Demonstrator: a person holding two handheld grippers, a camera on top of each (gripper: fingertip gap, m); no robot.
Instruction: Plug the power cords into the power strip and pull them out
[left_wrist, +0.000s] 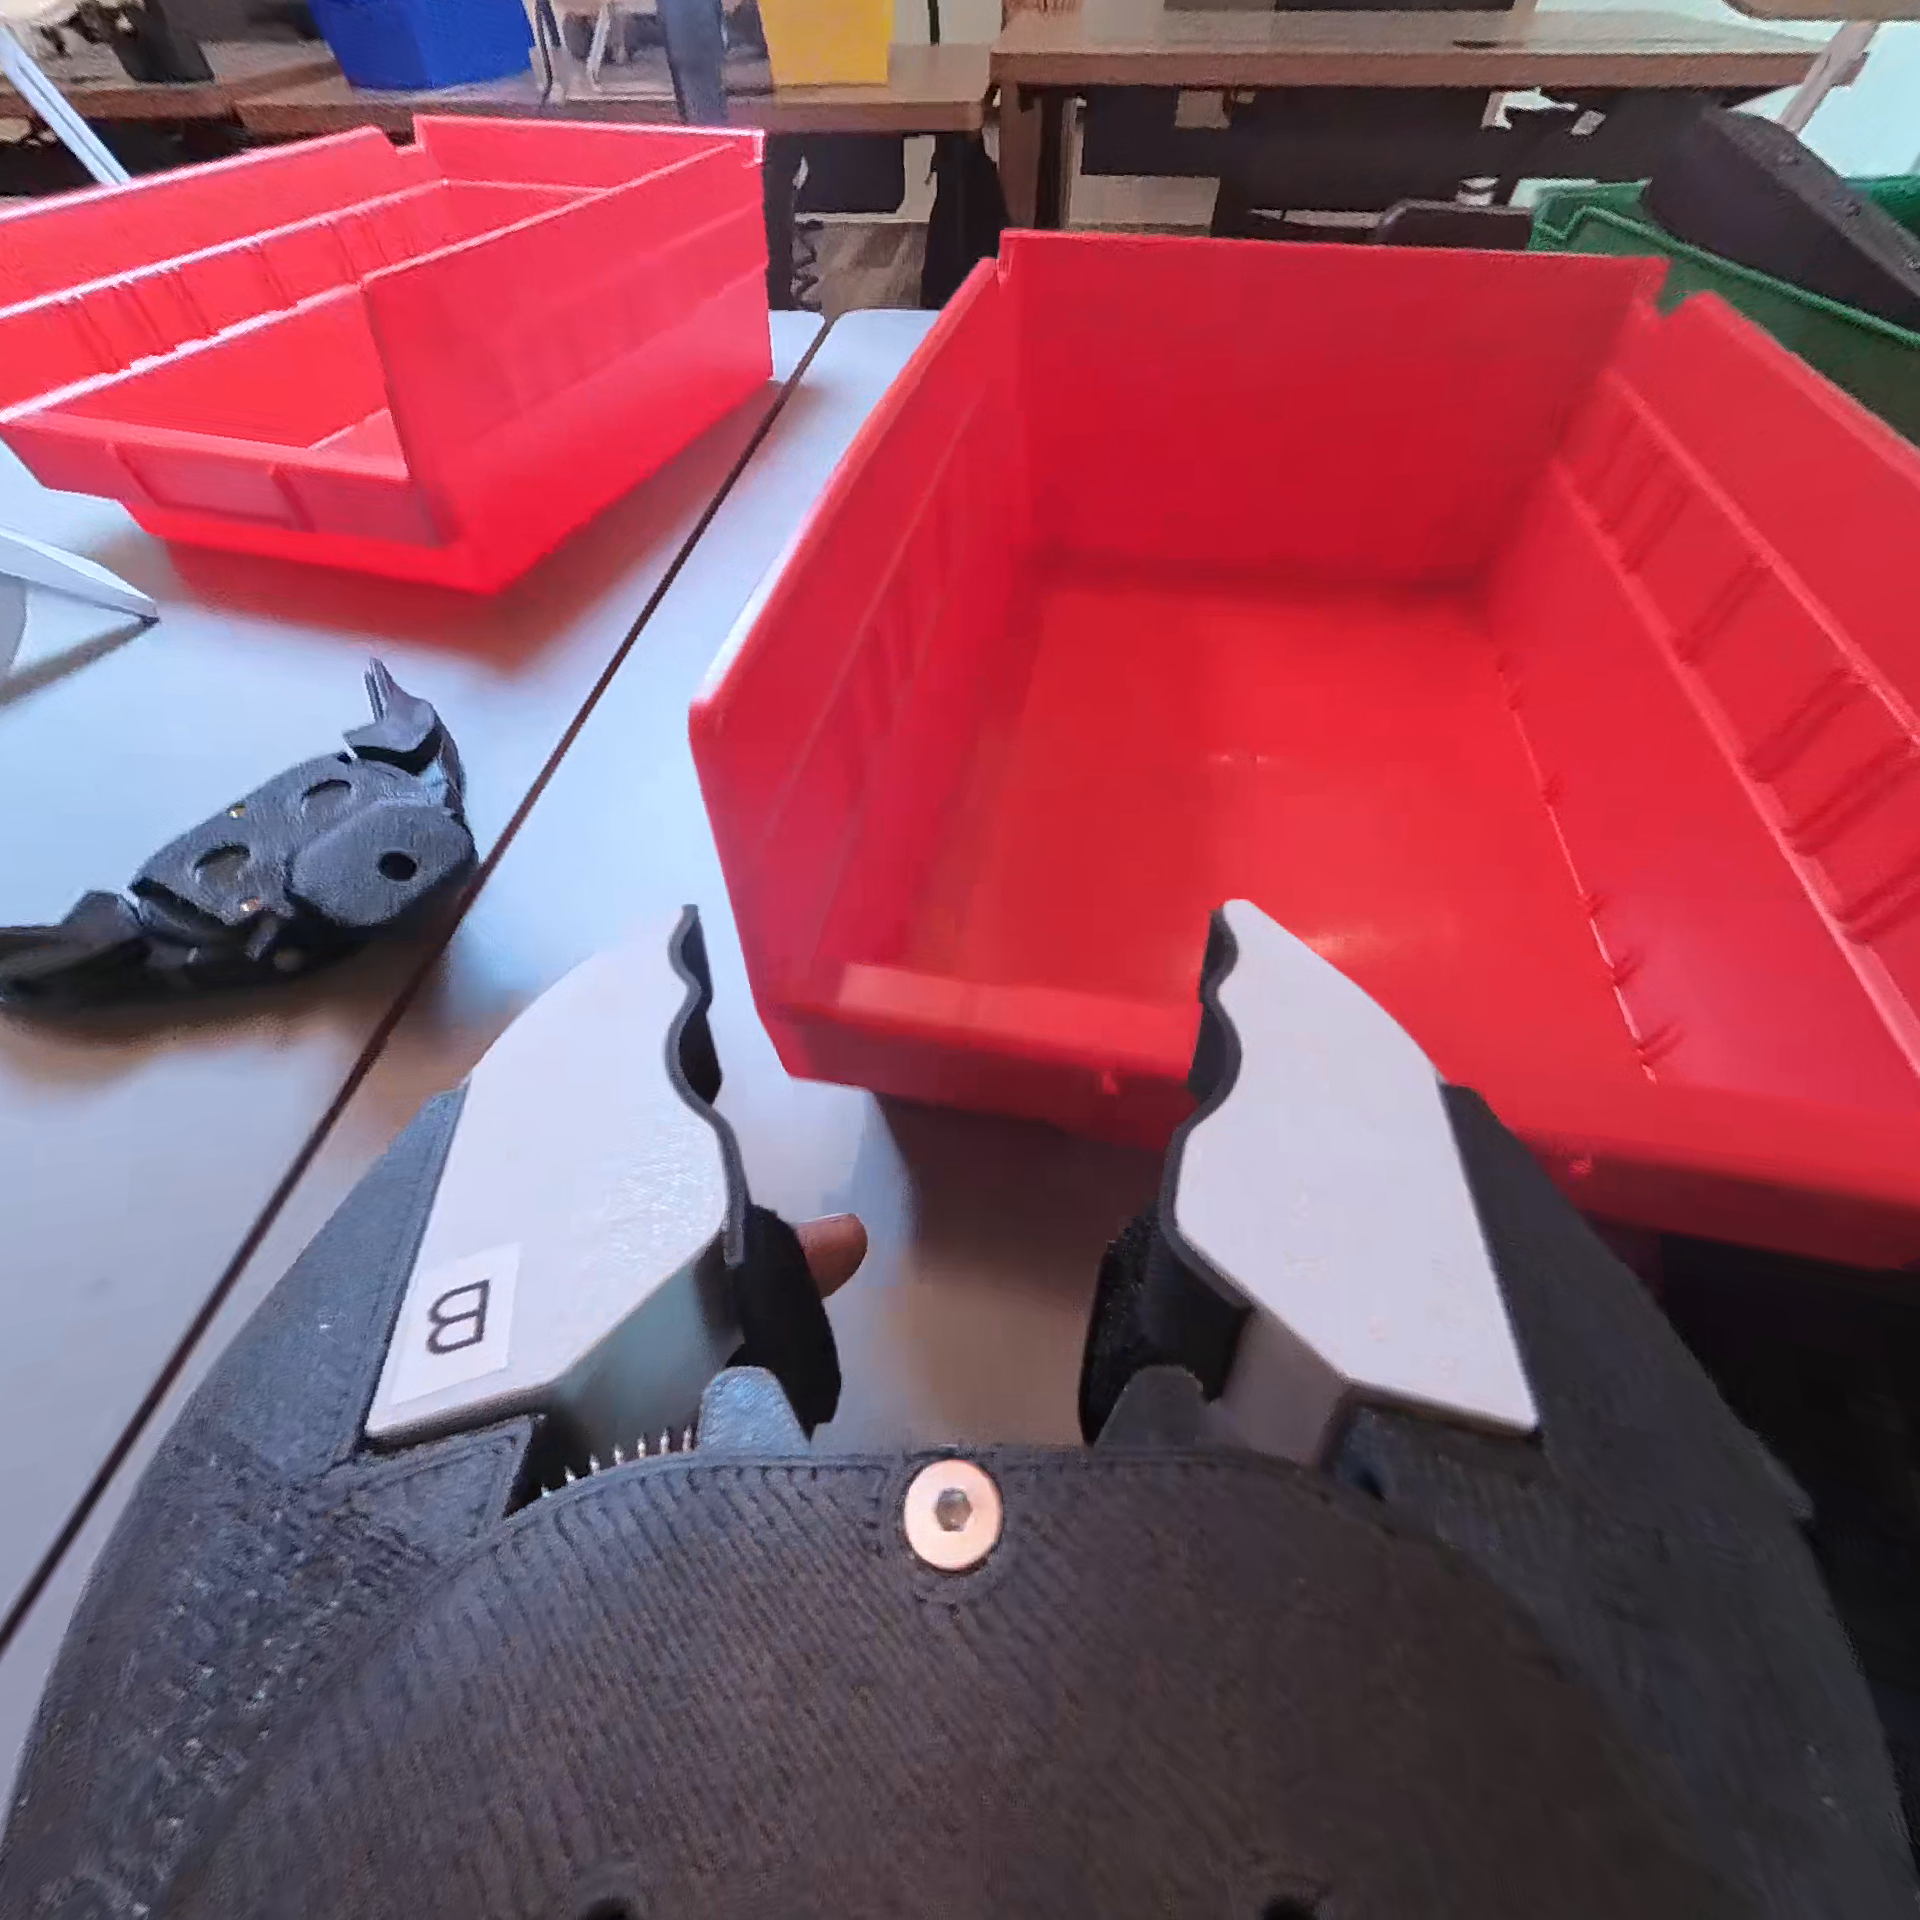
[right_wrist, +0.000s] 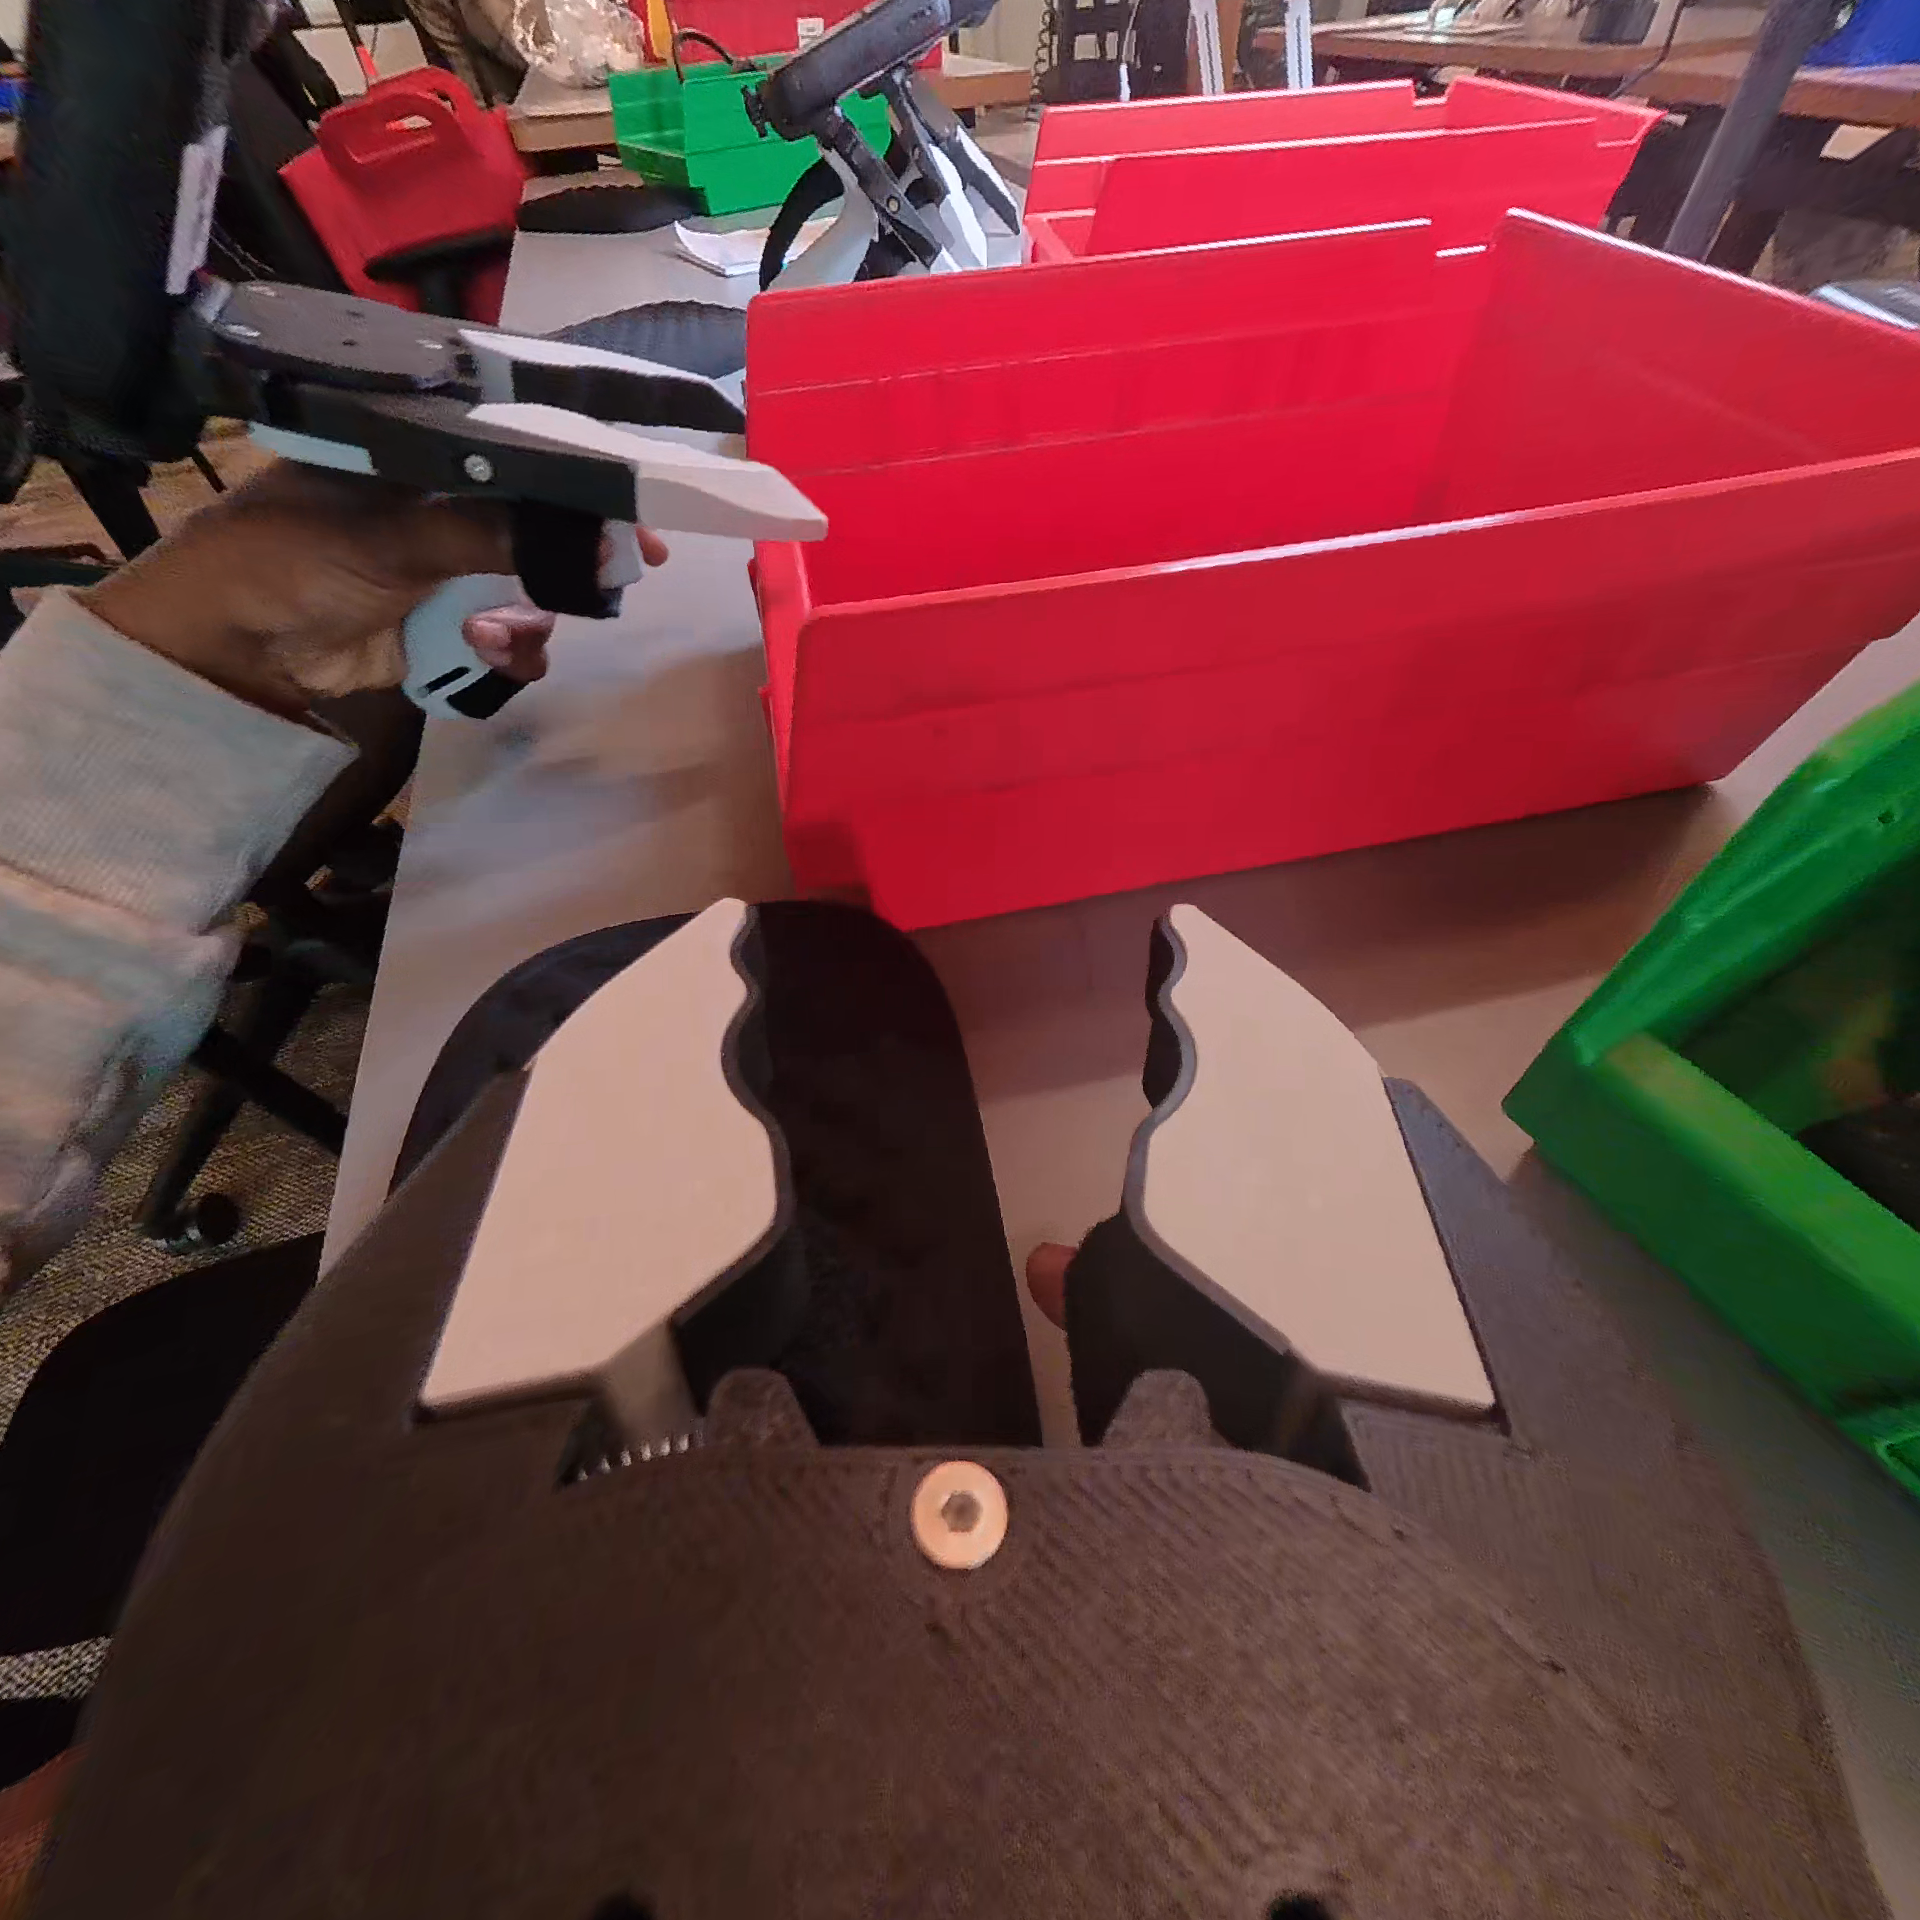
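No power strip or power cord shows in either view. My left gripper (left_wrist: 956, 920) is open and empty, held just in front of the low front lip of an empty red bin (left_wrist: 1299, 748). In the right wrist view the same red bin (right_wrist: 1299, 665) stands ahead, and the left gripper (right_wrist: 769, 488) shows from the side at its left end, held by a hand. My right gripper (right_wrist: 951, 920) is open and empty, held above the table's near edge, short of the bin's long side.
A second red bin (left_wrist: 395, 343) with dividers stands at the back left. A black gripper part (left_wrist: 281, 862) lies on the grey table (left_wrist: 623, 831) to the left. A green bin (right_wrist: 1766, 1091) stands at the right. Chairs and other tables are behind.
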